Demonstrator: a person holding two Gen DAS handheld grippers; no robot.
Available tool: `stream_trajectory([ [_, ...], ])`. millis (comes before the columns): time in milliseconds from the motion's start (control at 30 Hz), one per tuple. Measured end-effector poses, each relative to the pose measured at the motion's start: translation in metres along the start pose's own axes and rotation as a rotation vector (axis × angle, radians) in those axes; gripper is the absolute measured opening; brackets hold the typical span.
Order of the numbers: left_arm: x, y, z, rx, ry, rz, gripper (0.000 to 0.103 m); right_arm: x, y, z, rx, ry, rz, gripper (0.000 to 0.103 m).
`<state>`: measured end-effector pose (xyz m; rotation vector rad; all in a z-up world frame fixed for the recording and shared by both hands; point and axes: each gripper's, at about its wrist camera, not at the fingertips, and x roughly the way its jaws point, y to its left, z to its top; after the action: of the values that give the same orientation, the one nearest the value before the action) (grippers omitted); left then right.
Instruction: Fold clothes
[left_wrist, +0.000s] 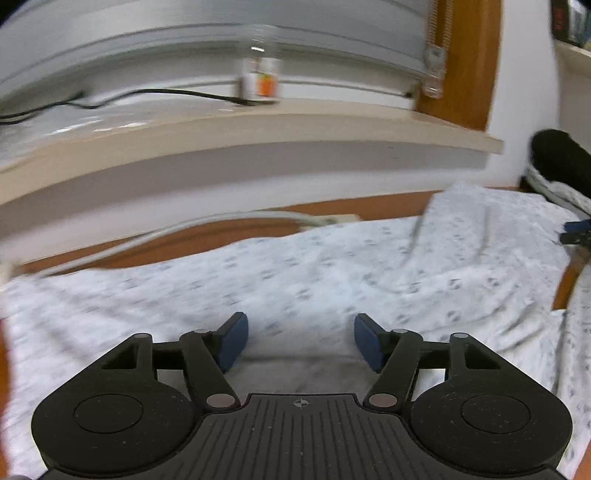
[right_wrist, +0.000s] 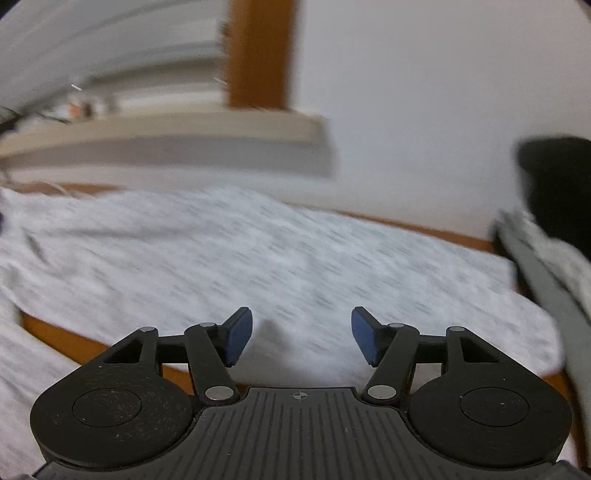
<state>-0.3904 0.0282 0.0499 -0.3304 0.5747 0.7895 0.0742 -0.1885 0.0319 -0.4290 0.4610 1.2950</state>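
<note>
A white garment with a small grey print (left_wrist: 332, 273) lies spread on a brown wooden surface (left_wrist: 229, 230); it also fills the right wrist view (right_wrist: 258, 258). My left gripper (left_wrist: 301, 341) is open and empty, its blue pads low over the cloth. My right gripper (right_wrist: 301, 338) is open and empty above the garment's near edge. The right gripper's blue tip (left_wrist: 576, 230) shows at the far right of the left wrist view. Both views are motion-blurred.
A beige window ledge (left_wrist: 258, 129) runs along the back with a small jar (left_wrist: 260, 79) and a black cable (left_wrist: 147, 94). A white power strip (left_wrist: 325, 219) lies below it. A black object (right_wrist: 554, 184) on grey-white cloth (right_wrist: 554, 280) sits at the right.
</note>
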Motion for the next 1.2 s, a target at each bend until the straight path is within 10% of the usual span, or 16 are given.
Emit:
stream_trajectory([
  [367,-0.107,0.075,-0.042,-0.106,0.004,0.233,0.077,0.019,0.194,0.052,-0.156,-0.048,0.458,0.060],
  [600,-0.155,0.092,-0.096,-0.205,0.024,0.220,0.077,0.030,0.300,0.057,-0.310,-0.041,0.586,0.059],
  [867,-0.180,0.070,-0.128,-0.224,-0.007,0.172,0.067,0.020,0.291,0.049,-0.320,-0.058,0.544,0.060],
  [1067,-0.196,0.063,-0.122,-0.184,-0.039,0.228,0.009,0.009,0.259,0.048,-0.300,-0.100,0.483,0.060],
  [1200,-0.208,0.067,-0.120,-0.175,-0.048,0.273,0.008,0.009,0.231,0.050,-0.265,-0.094,0.446,0.060],
])
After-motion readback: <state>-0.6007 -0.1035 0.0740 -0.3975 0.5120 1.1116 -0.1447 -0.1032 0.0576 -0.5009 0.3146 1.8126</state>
